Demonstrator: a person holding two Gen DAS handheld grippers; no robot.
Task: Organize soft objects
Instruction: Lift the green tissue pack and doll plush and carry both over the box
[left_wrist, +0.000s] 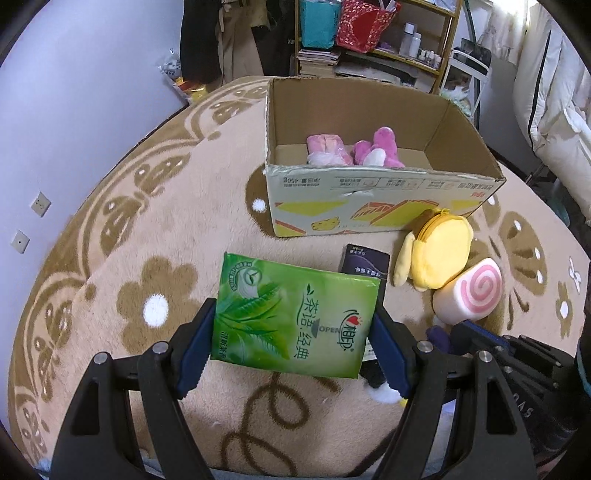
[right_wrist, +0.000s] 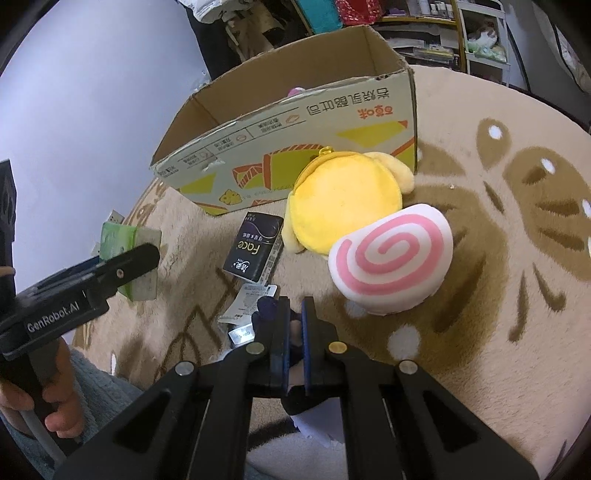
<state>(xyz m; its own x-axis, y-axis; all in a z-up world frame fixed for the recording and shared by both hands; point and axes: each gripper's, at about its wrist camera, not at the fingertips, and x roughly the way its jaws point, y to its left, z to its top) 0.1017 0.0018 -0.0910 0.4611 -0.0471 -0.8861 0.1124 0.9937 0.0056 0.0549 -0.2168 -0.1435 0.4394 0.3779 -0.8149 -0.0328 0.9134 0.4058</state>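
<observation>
Plush beige carpet (left_wrist: 184, 236) with brown flowers carries everything. Left tool (left_wrist: 291, 339) clamps a glossy green tissue pack (left_wrist: 295, 314), raised near the cardboard box (left_wrist: 369, 195); next, I judge, carry it over the rim. Right tool (right_wrist: 294, 332) pinches a dark purple soft thing (right_wrist: 266, 308), nearly closed. Yellow pouch (right_wrist: 347, 206) and spiral plush (right_wrist: 391, 254) wait right.

Floral rug (left_wrist: 110, 280) (beige) under cardboard box (left_wrist: 369, 206), plushies.

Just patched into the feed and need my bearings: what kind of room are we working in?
Probably a lived-in bedroom or living room at home. A flower-patterned rug covers the floor, a cluttered shelf of bottles and books stands behind the cardboard box, and white bedding is piled at the right.
</observation>
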